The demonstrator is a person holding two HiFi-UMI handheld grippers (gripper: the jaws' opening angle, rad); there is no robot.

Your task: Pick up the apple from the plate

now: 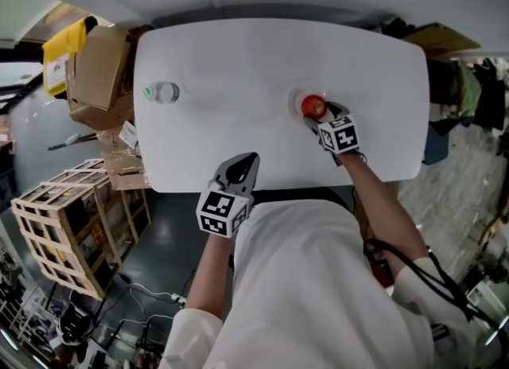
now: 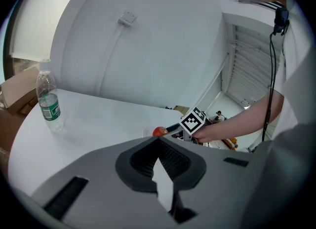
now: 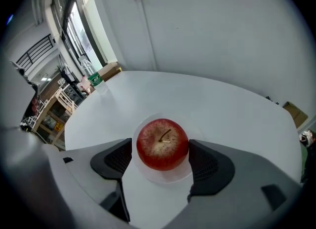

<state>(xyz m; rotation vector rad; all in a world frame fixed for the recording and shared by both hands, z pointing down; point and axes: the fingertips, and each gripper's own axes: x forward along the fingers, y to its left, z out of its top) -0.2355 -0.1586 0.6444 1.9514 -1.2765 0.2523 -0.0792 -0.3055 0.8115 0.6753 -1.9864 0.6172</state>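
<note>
Apple (image 3: 162, 144) is seated on plate (image 3: 165, 177), right of table (image 1: 238, 65) centre, straddled by right gripper (image 3: 160, 146), spread wide, pads (image 3: 121, 158) just beside it. Left gripper (image 2: 158, 141) is held closed, empty, at near edge.

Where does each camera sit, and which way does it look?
Head view: on the person's head, down at the table; both forearms, left gripper and right gripper show.
Left gripper view: on that gripper, across the table toward the bottle; shut jaws show.
Right gripper view: on that gripper, down at the apple on the plate; open jaws flank it.
Shared: all three show the apple.
</note>
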